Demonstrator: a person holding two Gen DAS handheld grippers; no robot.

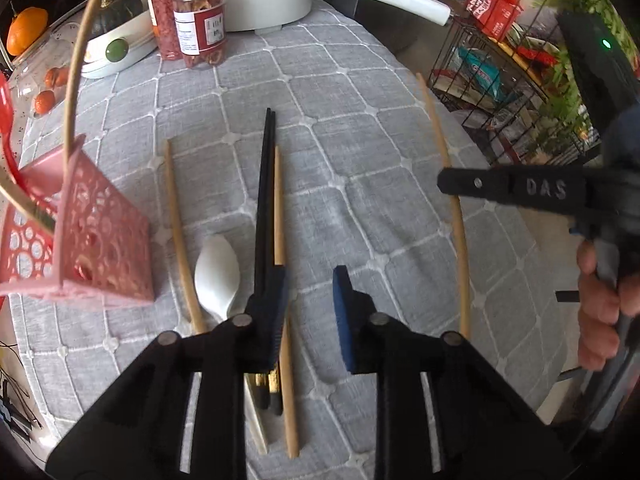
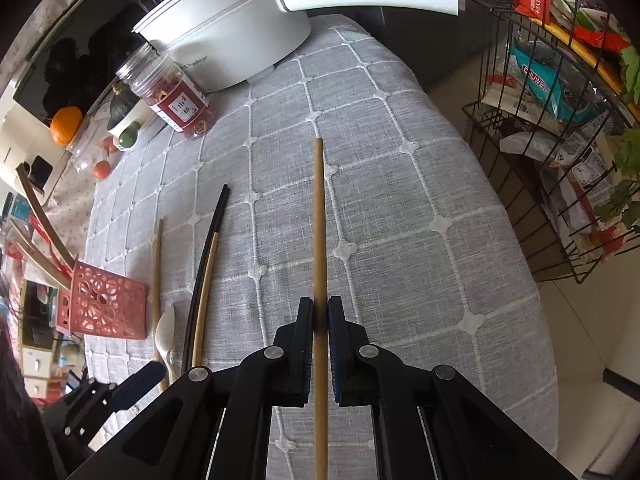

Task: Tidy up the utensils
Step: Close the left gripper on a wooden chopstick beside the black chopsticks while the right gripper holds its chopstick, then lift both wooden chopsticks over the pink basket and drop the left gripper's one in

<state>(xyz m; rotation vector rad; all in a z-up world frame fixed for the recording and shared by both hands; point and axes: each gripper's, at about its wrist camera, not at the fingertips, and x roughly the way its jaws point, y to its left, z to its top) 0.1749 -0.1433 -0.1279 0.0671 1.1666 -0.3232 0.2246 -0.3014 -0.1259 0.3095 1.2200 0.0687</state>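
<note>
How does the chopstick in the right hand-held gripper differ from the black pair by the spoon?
The bamboo chopstick is tan and single, clamped by the right hand-held gripper. The black chopsticks are dark, paired side by side, lying on the tablecloth with the left hand-held gripper open over them. Both point toward the white pot.
</note>
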